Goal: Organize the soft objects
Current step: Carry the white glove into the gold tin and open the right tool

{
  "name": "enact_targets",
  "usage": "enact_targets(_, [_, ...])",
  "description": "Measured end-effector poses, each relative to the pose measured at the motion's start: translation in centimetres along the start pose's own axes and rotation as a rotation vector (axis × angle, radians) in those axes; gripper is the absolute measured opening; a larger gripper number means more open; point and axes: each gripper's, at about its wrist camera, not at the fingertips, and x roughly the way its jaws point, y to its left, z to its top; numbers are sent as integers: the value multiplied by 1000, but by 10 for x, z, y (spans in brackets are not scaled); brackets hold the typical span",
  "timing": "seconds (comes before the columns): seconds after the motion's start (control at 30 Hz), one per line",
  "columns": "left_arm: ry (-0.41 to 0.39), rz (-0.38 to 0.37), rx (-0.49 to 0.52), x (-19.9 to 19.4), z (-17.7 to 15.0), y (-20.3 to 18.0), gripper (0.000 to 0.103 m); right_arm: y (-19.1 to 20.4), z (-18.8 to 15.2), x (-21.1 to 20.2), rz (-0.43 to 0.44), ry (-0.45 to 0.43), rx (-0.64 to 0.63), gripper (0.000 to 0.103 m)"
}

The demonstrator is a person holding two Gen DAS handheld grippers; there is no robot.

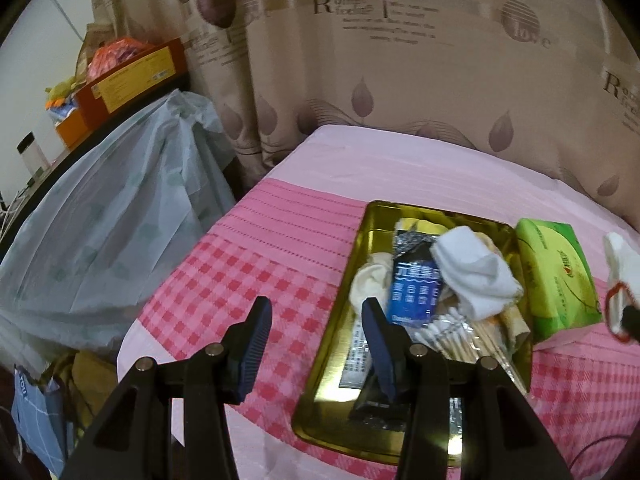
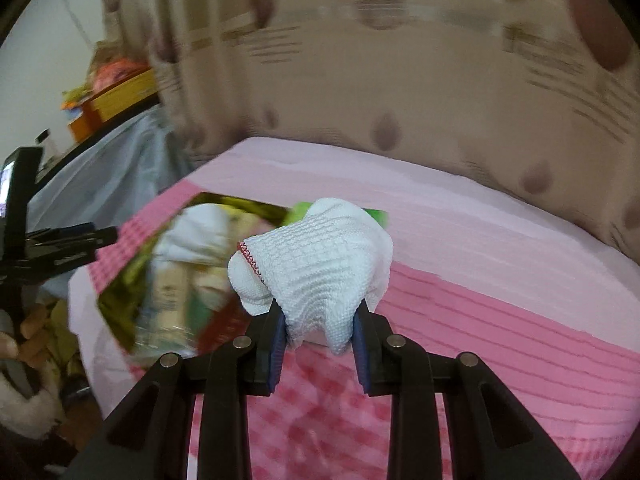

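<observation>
A gold tin tray point(image 1: 320, 412) lies on the pink bed. It holds a white sock point(image 1: 476, 272), a cream cloth point(image 1: 370, 280), a blue packet point(image 1: 414, 292), cotton swabs point(image 1: 452, 332) and foil packets. My left gripper point(image 1: 318, 320) is open and empty, hovering over the tray's left edge. My right gripper point(image 2: 320, 330) is shut on a white knitted glove point(image 2: 316, 264) with a red-stitched cuff, held above the bed to the right of the tray point(image 2: 116, 308). The glove also shows at the right edge of the left wrist view point(image 1: 622, 260).
A green tissue pack point(image 1: 558, 276) lies beside the tray's right side. The pink checked bedcover point(image 1: 248, 272) spreads left of the tray. A patterned curtain point(image 1: 400, 80) hangs behind the bed. A plastic-covered table point(image 1: 112, 216) with boxes stands at the left.
</observation>
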Motion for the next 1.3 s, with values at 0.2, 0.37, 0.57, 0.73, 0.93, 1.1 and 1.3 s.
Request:
enact_targets(0.2, [11, 1, -39, 5, 1, 13, 48, 51, 10, 26, 73, 31, -57, 26])
enact_targets(0.37, [11, 9, -64, 6, 2, 21, 48, 78, 12, 53, 97, 67, -77, 26])
enact_targets(0.57, [9, 19, -70, 8, 2, 23, 48, 95, 19, 81, 86, 68, -81, 26])
enact_targets(0.73, [8, 18, -73, 8, 2, 24, 48, 98, 25, 94, 74, 65, -76, 26])
enact_targets(0.93, [6, 15, -68, 7, 0, 24, 48, 102, 24, 92, 63, 55, -77, 36])
enact_targets(1.1, [-2, 15, -62, 5, -1, 20, 48, 102, 23, 86, 72, 47, -54, 49])
enact_targets(1.3, [-2, 10, -52, 4, -1, 16, 48, 106, 20, 66, 55, 15, -55, 71])
